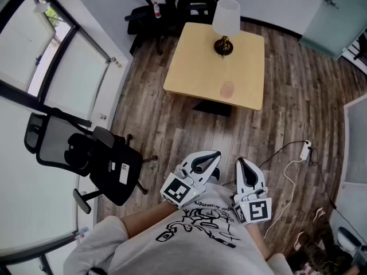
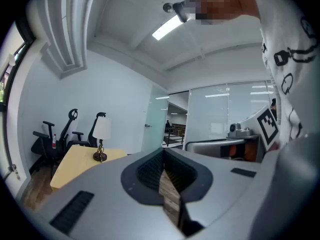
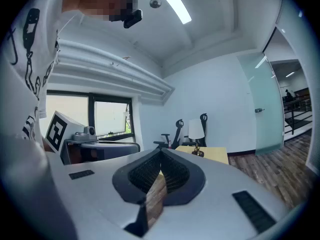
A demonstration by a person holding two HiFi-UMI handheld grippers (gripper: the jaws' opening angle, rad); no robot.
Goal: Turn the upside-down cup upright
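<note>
The left hand-held gripper [image 1: 214, 155] was held pressed together and empty, well apart from the table [image 1: 189, 67]. The cup [image 1: 227, 89] was seen upside down near the table's front edge, with the lamp [image 1: 225, 24] behind it. The right hand-held gripper [image 1: 240, 161] was likewise pressed together on nothing. If the jaws were not spread before the reach, the pale, probably light cup could be shoved over or off the edge; the lamp might be knocked by an overshoot.

The head view looks steeply down from above the person onto the floor [image 1: 172, 130], with the surface [image 1: 195, 67] and its lamp [image 1: 226, 16] well ahead. The left gripper view and right gripper view face level, sharing that distant lamp.
</note>
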